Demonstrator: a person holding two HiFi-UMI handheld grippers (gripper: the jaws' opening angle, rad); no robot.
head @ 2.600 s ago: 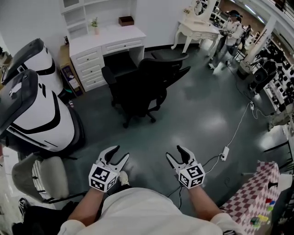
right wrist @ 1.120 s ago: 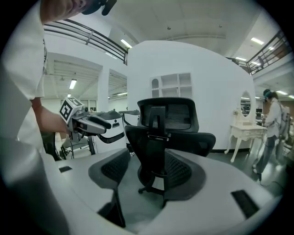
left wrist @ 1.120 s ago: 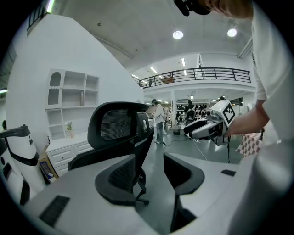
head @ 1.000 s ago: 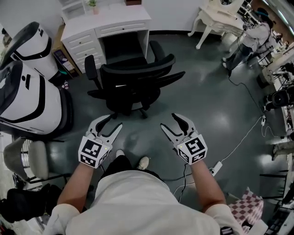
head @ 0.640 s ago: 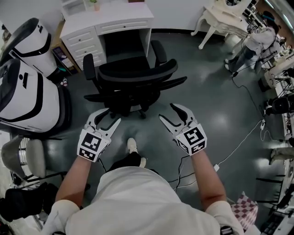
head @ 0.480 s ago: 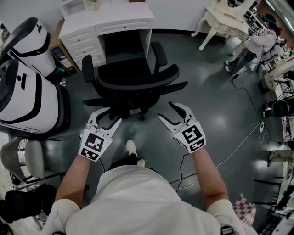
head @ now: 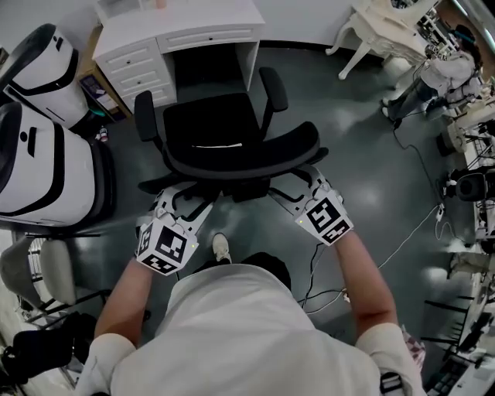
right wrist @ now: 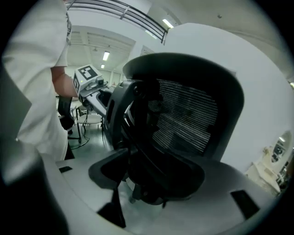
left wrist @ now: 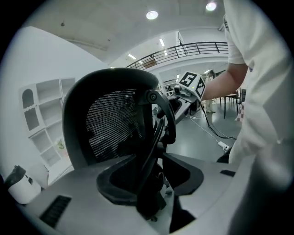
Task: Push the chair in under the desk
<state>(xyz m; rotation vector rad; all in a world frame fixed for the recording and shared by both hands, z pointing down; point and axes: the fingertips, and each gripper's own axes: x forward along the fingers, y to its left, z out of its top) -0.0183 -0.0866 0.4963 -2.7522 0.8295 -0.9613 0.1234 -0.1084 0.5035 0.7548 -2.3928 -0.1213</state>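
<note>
Head view: left gripper (head: 186, 203) jaws closing around chair (head: 232, 143) back; right gripper (head: 301, 189) jaws spread around it.

The chair (head: 232, 139) stands at 12 o'clock with its back toward the wearer, and the desk (head: 186, 19) is just behind it against the wall. A machine (head: 39, 155) stands left of the chair at 10 o'clock. A table (head: 379, 23) is at 1 o'clock, and a cable (head: 421, 224) lies on the floor at 3 o'clock.
</note>
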